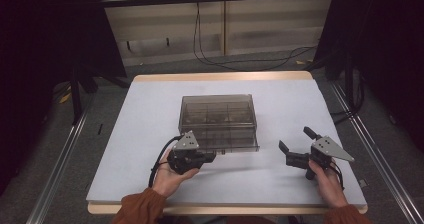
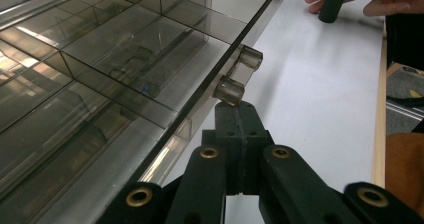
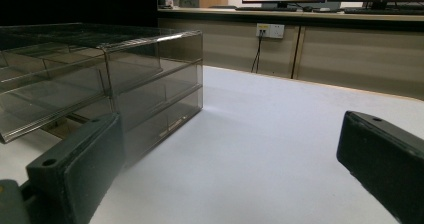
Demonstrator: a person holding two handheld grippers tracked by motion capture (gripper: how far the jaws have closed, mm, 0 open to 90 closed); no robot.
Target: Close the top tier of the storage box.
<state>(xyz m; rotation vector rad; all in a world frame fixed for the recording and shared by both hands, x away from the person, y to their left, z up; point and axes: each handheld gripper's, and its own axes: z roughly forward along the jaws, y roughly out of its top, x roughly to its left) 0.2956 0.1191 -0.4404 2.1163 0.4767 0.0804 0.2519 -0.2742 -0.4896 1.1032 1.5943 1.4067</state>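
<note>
Left gripper (image 2: 235,115) closed together just under the drawer handle (image 2: 240,74) of the smoky box (image 1: 218,121) mid-table, right gripper (image 1: 296,145) wide apart beside it; risk of slipping off the handle, or dragging the unheld box.

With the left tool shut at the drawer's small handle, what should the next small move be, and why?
Probably a short straight pull toward the person: the left tool looks shut on the drawer handle of the smoky plastic box, with the drawer only slightly out.
</note>
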